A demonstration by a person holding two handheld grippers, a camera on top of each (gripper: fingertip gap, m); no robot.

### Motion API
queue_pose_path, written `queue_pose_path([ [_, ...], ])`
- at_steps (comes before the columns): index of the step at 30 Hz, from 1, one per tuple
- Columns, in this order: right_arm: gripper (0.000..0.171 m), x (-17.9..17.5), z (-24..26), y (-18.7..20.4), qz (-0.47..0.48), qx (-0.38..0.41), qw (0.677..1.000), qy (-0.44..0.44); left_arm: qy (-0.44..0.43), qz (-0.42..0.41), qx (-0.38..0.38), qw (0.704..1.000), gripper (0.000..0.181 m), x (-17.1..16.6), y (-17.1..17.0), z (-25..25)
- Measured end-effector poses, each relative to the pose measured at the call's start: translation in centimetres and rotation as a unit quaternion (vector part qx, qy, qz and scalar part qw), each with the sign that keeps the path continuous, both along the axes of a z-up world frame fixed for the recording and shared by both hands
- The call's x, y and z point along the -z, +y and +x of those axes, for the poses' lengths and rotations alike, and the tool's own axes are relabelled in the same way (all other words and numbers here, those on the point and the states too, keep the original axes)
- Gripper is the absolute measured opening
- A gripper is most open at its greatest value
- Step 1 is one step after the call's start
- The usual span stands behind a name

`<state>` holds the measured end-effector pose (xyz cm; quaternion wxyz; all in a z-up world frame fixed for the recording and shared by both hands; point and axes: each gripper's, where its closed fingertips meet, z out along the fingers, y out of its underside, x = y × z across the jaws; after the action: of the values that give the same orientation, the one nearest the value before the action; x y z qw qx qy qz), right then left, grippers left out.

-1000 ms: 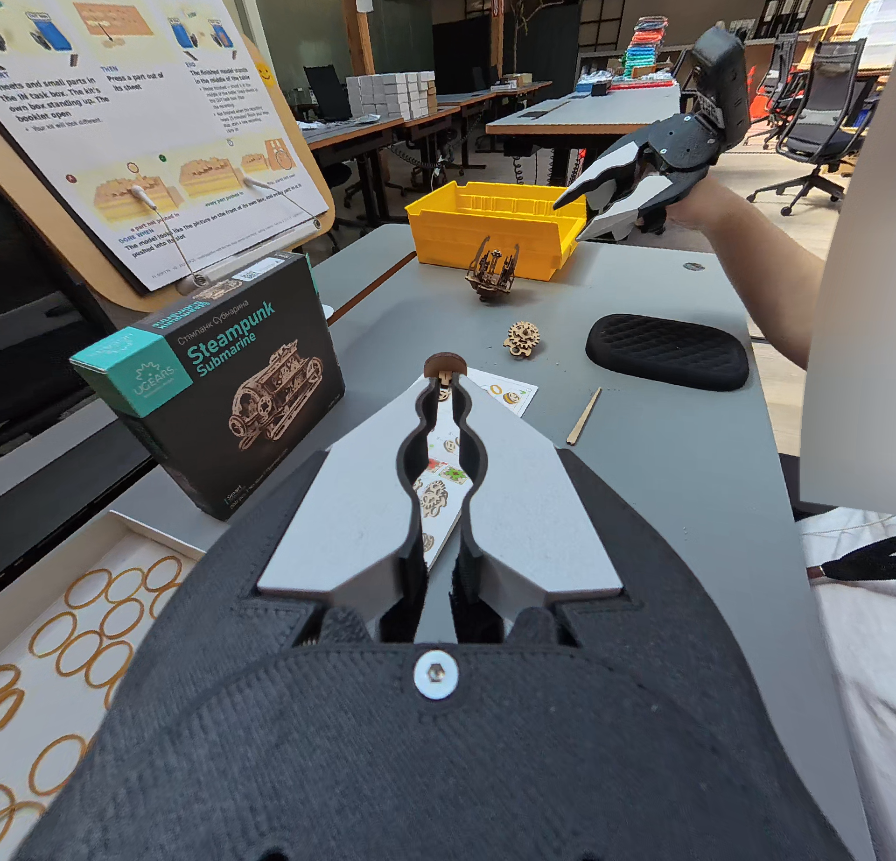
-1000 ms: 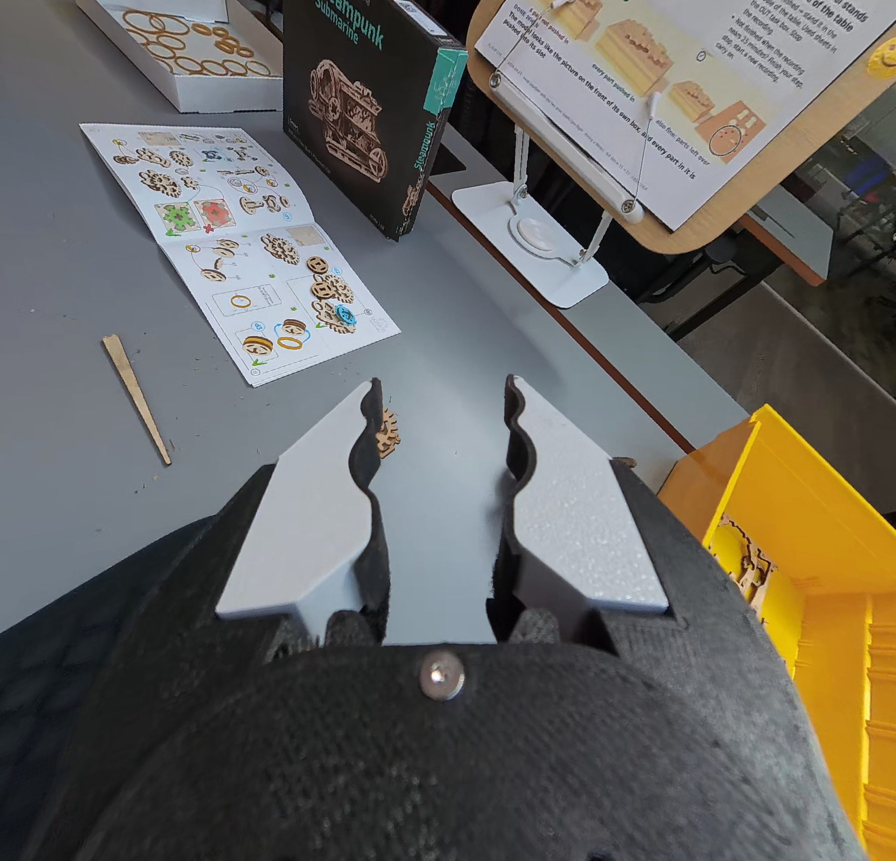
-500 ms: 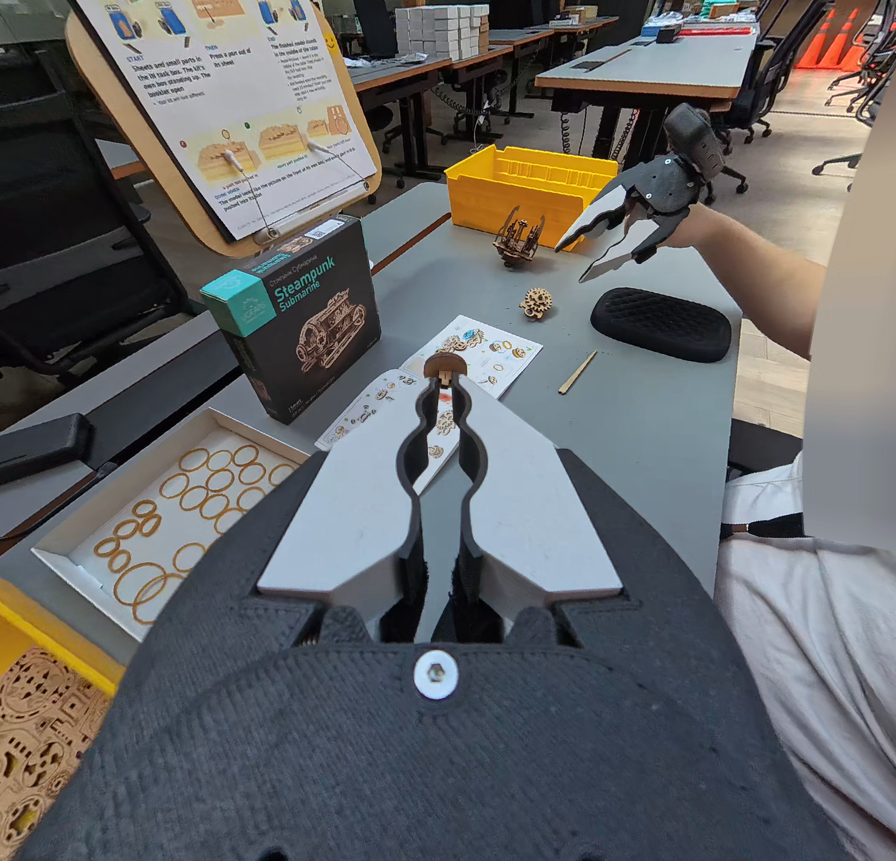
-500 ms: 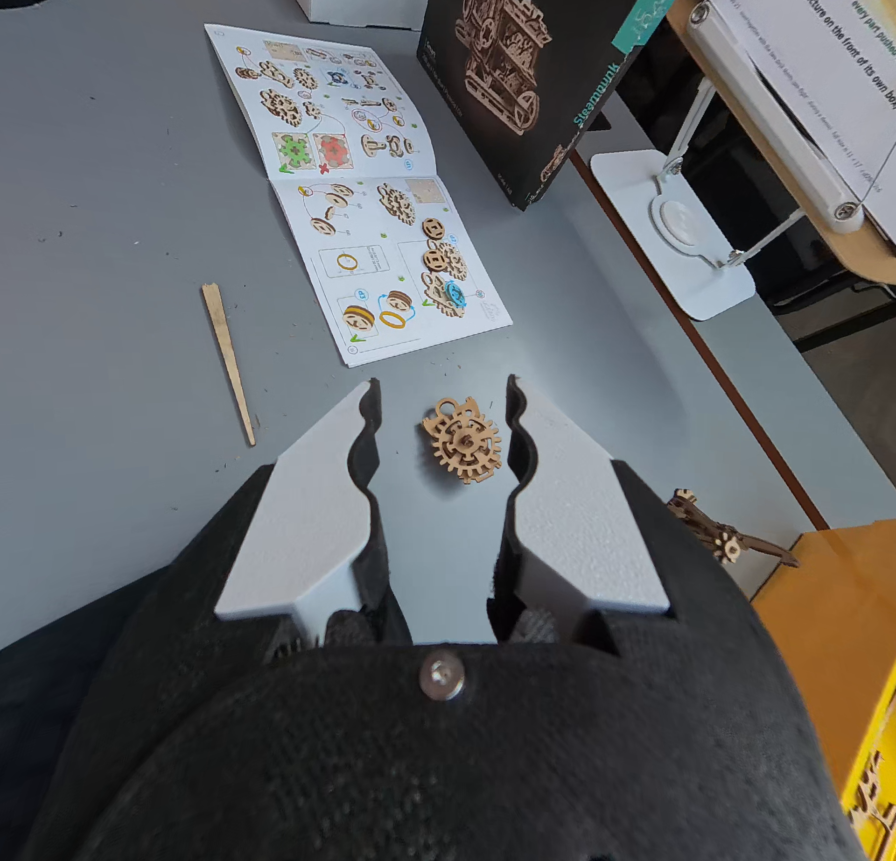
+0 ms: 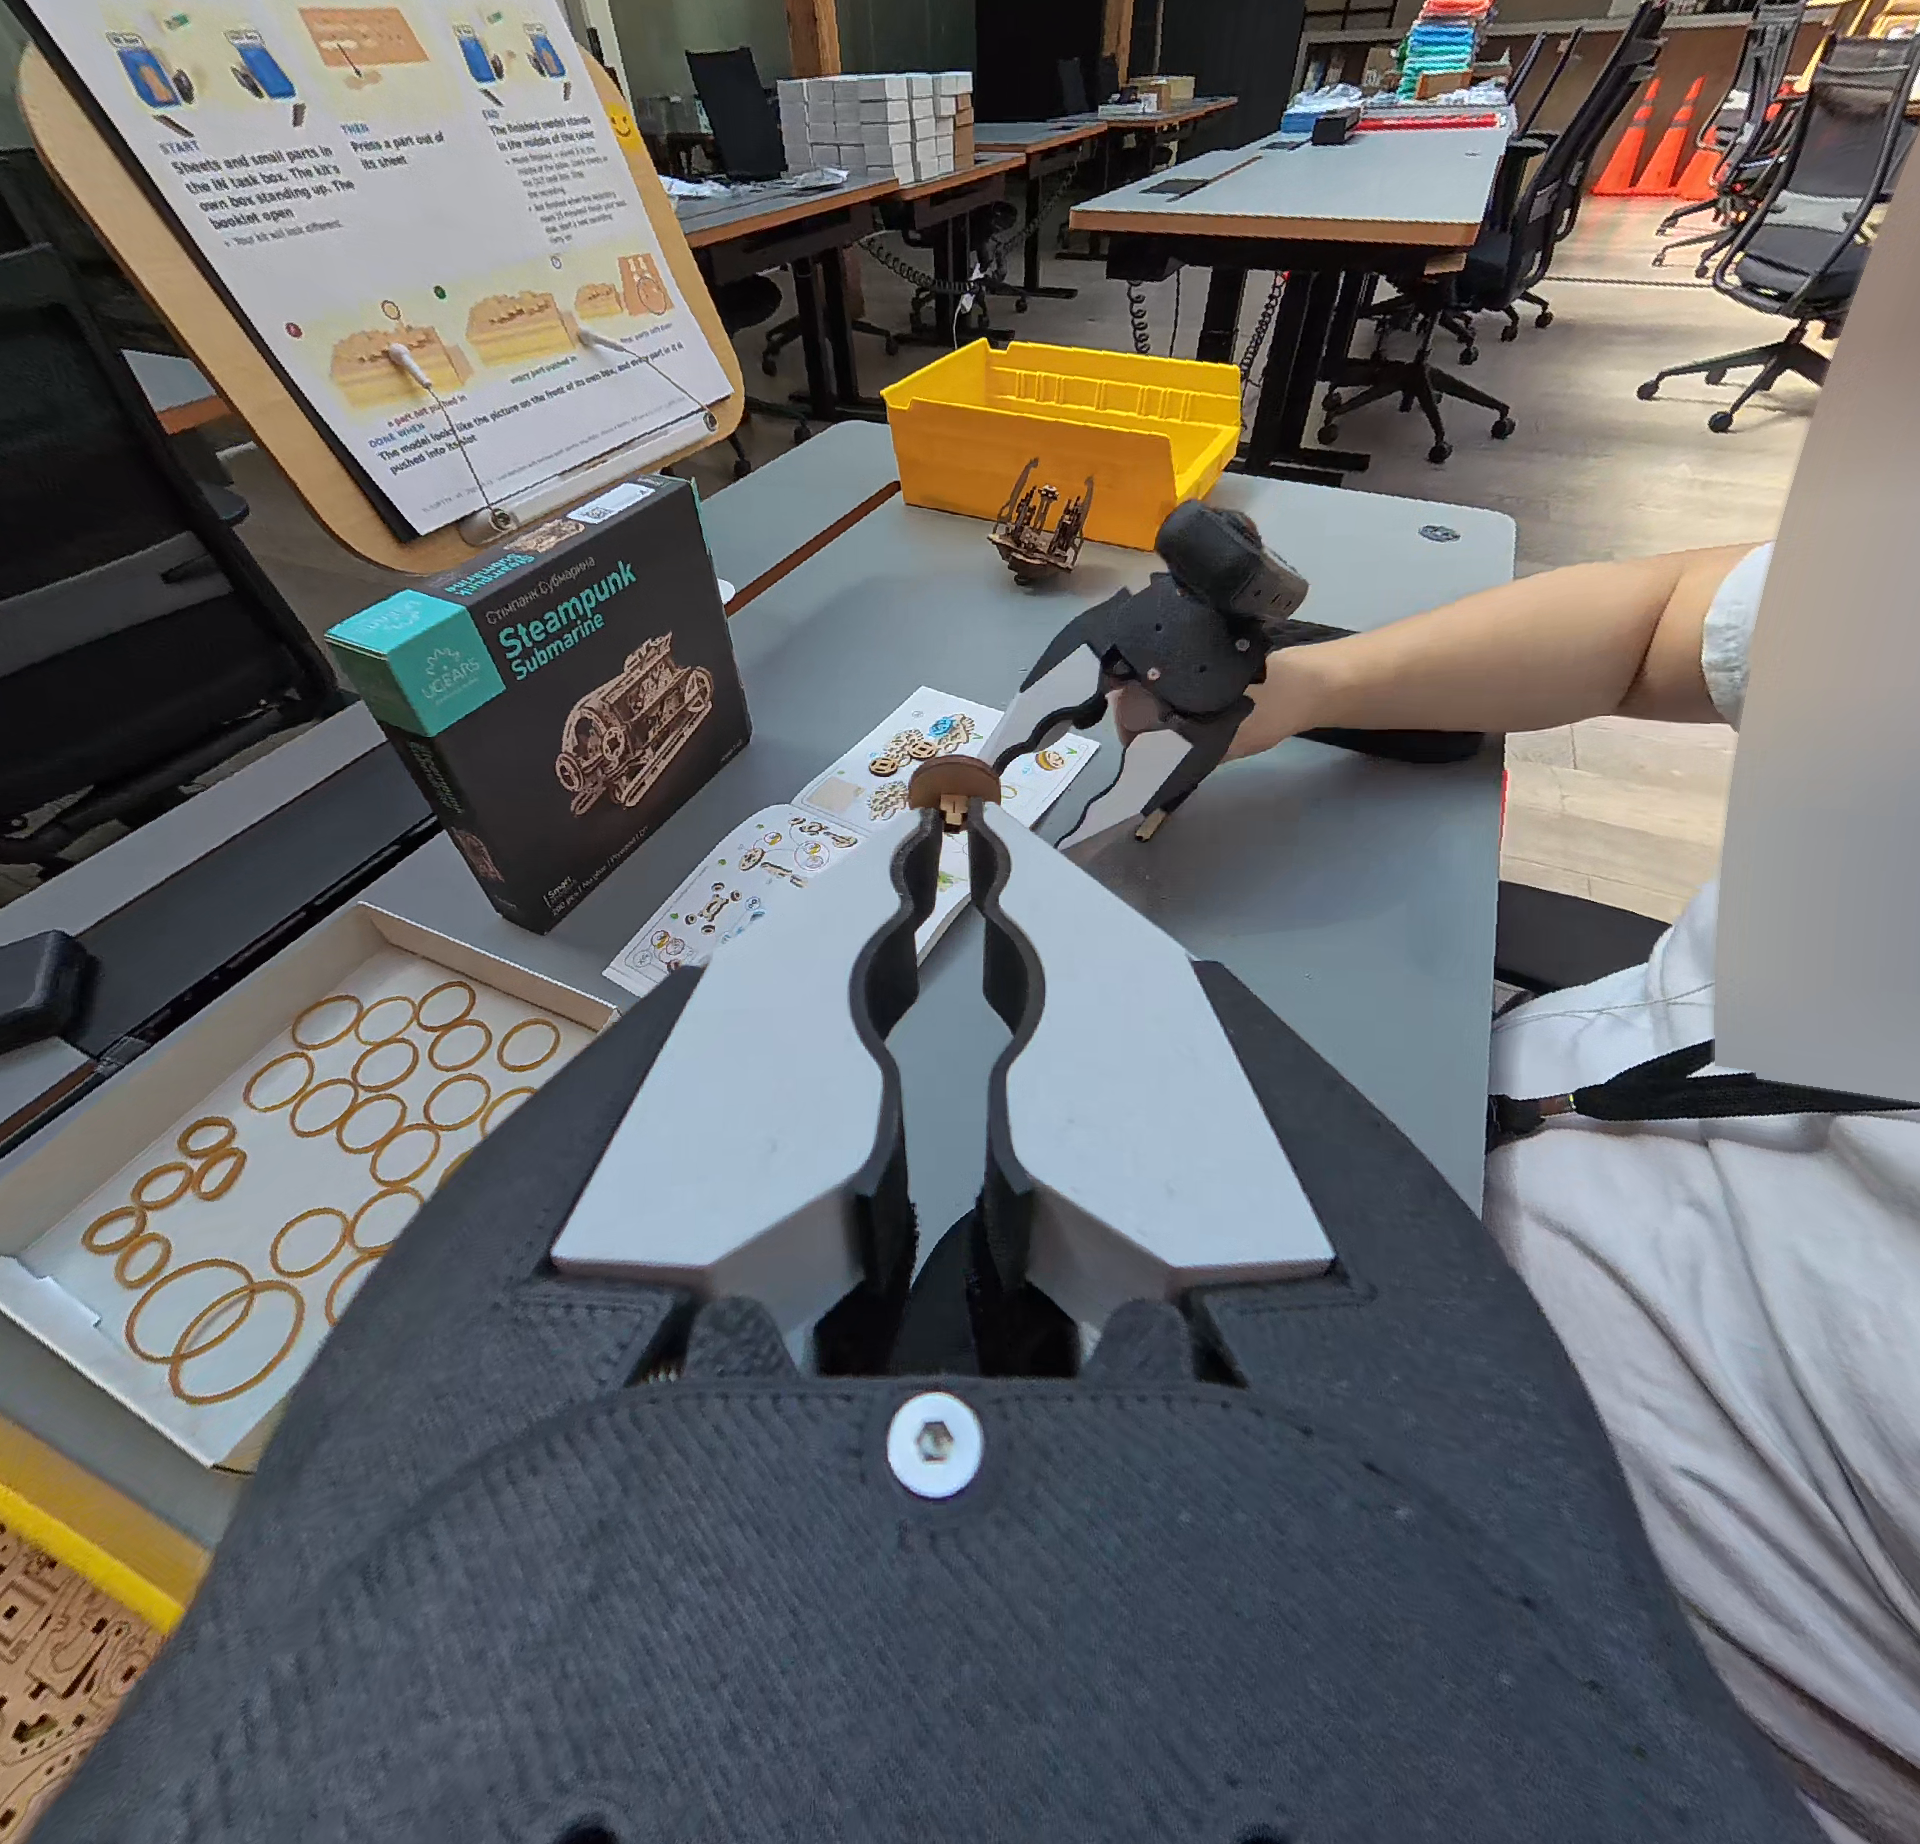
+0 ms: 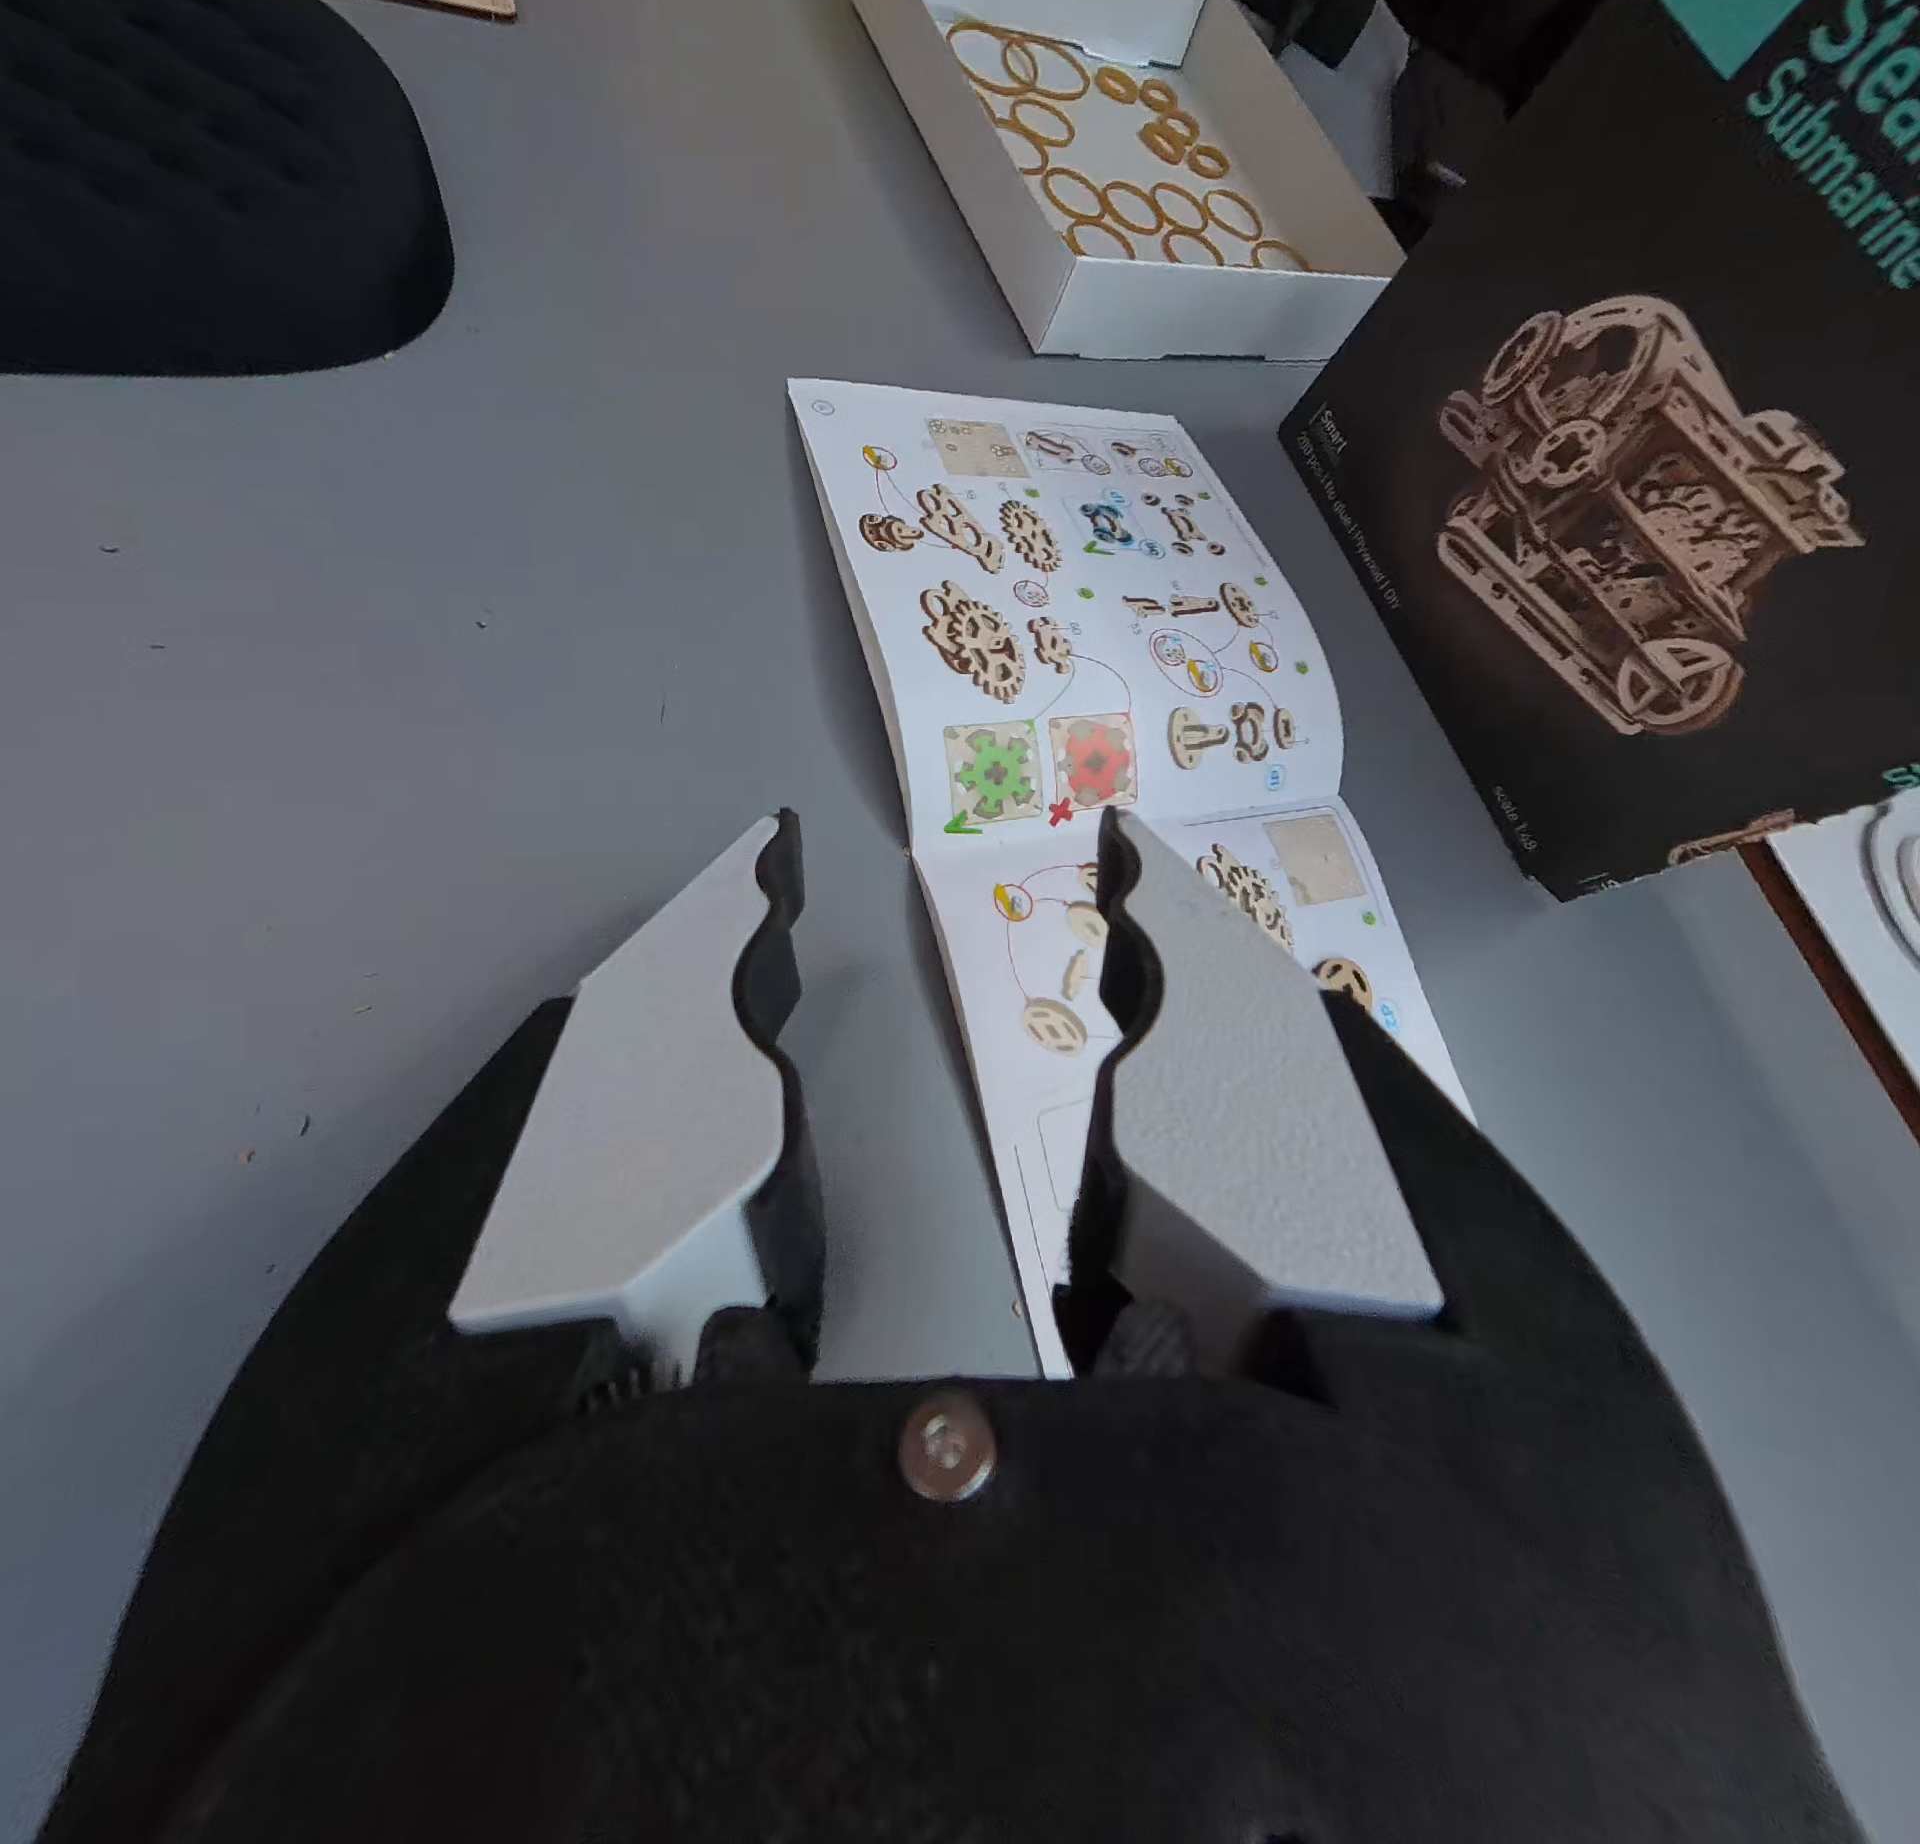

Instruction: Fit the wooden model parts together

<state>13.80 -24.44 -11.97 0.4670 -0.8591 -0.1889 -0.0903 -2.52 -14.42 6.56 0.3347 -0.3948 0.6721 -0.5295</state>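
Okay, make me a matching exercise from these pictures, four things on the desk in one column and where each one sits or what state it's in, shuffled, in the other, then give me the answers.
Things:
1. small round wooden part
2. rubber bands
3. instruction booklet
4. partly built wooden model

Places or states:
A. lying open and flat on the grey table
B. standing in front of the yellow bin
C. pinched at the tips of the left tongs
D. loose in the shallow white box

Pairs: 1-C, 2-D, 3-A, 4-B
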Motion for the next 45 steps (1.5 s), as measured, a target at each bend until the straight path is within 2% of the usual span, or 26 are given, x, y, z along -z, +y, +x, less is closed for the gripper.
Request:
queue_pose_path([
  [4, 0.055, 2.5, -0.3, 3.0, -0.027, 0.017, 0.997, -0.072, 0.001, -0.002, 0.020, 1.000, 0.003, 0.7, -1.0, 0.1],
  [6, 0.044, 2.8, 0.2, 4.0, -0.023, 0.033, 0.994, -0.101, 0.005, -0.001, 0.027, 1.000, 0.003, 1.1, -1.4, 0.1],
  [8, 0.005, 3.6, 0.3, 4.1, -0.051, 0.032, 0.993, -0.106, 0.008, -0.001, 0.032, 0.999, 0.003, 1.5, -1.7, -0.1],
  [11, 0.002, 1.6, 1.2, 4.5, -0.034, 0.045, 0.990, -0.126, 0.012, 0.003, 0.038, 0.999, 0.003, 1.8, -1.9, -0.4],
  [14, 0.001, -2.1, 2.2, 5.0, -0.032, 0.043, 0.992, -0.114, 0.012, 0.004, 0.042, 0.999, 0.003, 1.8, -2.0, -0.7],
  [19, 0.000, -6.3, 4.8, 5.1, -0.078, 0.043, 0.993, -0.073, 0.005, 0.001, 0.049, 0.999, 0.003, 1.6, -2.4, -0.8],
  [22, 0.000, -7.0, 5.1, 5.0, -0.100, 0.030, 0.994, -0.023, 0.005, -0.002, 0.051, 0.999, 0.003, 1.7, -2.5, -0.8],
  [26, 0.002, -5.7, 2.7, 4.0, -0.124, -0.017, 0.990, 0.059, 0.008, -0.007, 0.053, 0.999, 0.003, 1.9, -2.7, -0.7],
  [27, 0.011, -5.6, 1.5, 3.5, -0.128, -0.040, 0.987, 0.089, 0.009, -0.007, 0.054, 0.998, 0.003, 2.0, -2.7, -0.7],
  [31, 0.022, -8.5, 1.3, 0.0, -0.108, -0.050, 0.985, 0.121, 0.016, -0.009, 0.058, 0.998, 0.003, 2.3, -3.0, -0.6],
  [35, 0.032, -11.7, 7.1, -6.3, -0.059, 0.030, 0.997, 0.039, 0.022, -0.007, 0.062, 0.998, 0.003, 2.7, -3.3, -0.5],
  [37, 0.039, -11.1, 9.8, -10.5, -0.069, 0.092, 0.993, 0.032, 0.022, -0.010, 0.065, 0.998, 0.003, 2.8, -3.5, -0.4],
  [40, 0.051, -8.6, 11.0, -16.3, -0.073, 0.172, 0.978, 0.089, 0.023, -0.014, 0.069, 0.997, 0.003, 3.1, -3.9, 0.1],
  [45, 0.053, -3.8, 10.8, -24.2, -0.062, 0.259, 0.960, 0.087, 0.035, -0.019, 0.078, 0.996, 0.003, 4.0, -4.9, 1.4],
])
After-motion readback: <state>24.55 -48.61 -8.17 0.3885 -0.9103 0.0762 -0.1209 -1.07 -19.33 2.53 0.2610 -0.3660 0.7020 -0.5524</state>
